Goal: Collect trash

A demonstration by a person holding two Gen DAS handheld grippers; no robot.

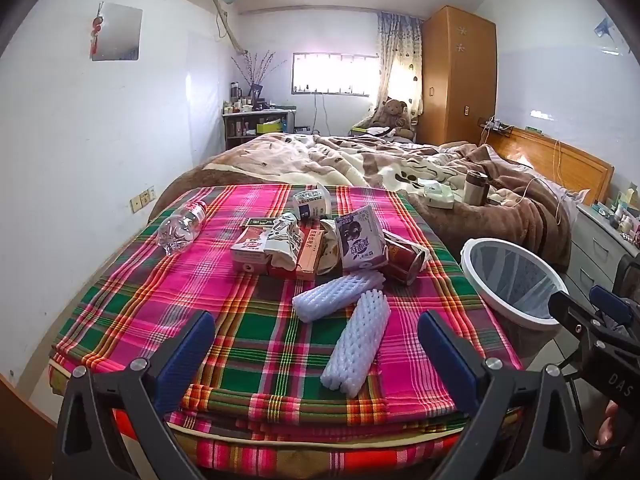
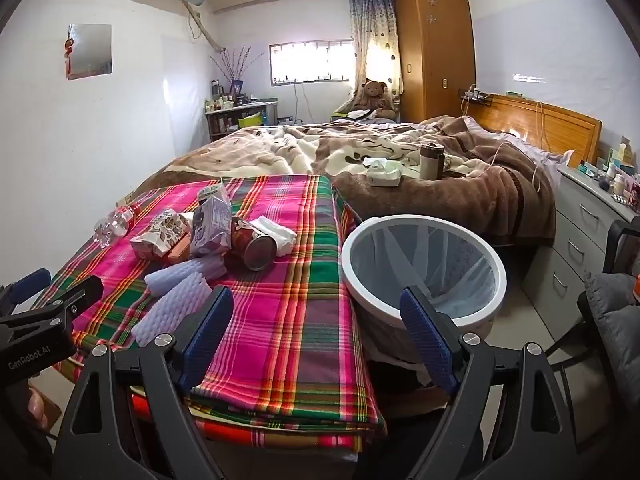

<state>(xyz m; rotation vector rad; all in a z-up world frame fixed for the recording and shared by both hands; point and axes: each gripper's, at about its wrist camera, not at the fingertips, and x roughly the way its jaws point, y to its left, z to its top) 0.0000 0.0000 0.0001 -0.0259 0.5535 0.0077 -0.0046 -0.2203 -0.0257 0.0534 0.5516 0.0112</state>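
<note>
Trash lies on a plaid cloth (image 1: pixel 248 304) on the bed corner: two white foam nets (image 1: pixel 356 344) (image 2: pixel 172 304), a purple carton (image 1: pixel 358 238) (image 2: pixel 212 224), a red can (image 1: pixel 406 260) (image 2: pixel 256 246), a pink carton (image 1: pixel 250 250), a crushed clear bottle (image 1: pixel 182 226) (image 2: pixel 116 222) and other cartons. A white-rimmed bin (image 1: pixel 512 280) (image 2: pixel 424 268) with a liner stands to the right of the cloth. My left gripper (image 1: pixel 316 344) is open and empty above the near foam net. My right gripper (image 2: pixel 316 328) is open and empty between cloth edge and bin.
A brown blanket (image 2: pixel 440 196) covers the bed behind, with a thermos (image 2: pixel 432 162) and a tissue box (image 2: pixel 384 172) on it. Grey drawers (image 2: pixel 580 232) and a chair (image 2: pixel 616 300) stand at the right. A wardrobe (image 1: pixel 456 76) is at the back.
</note>
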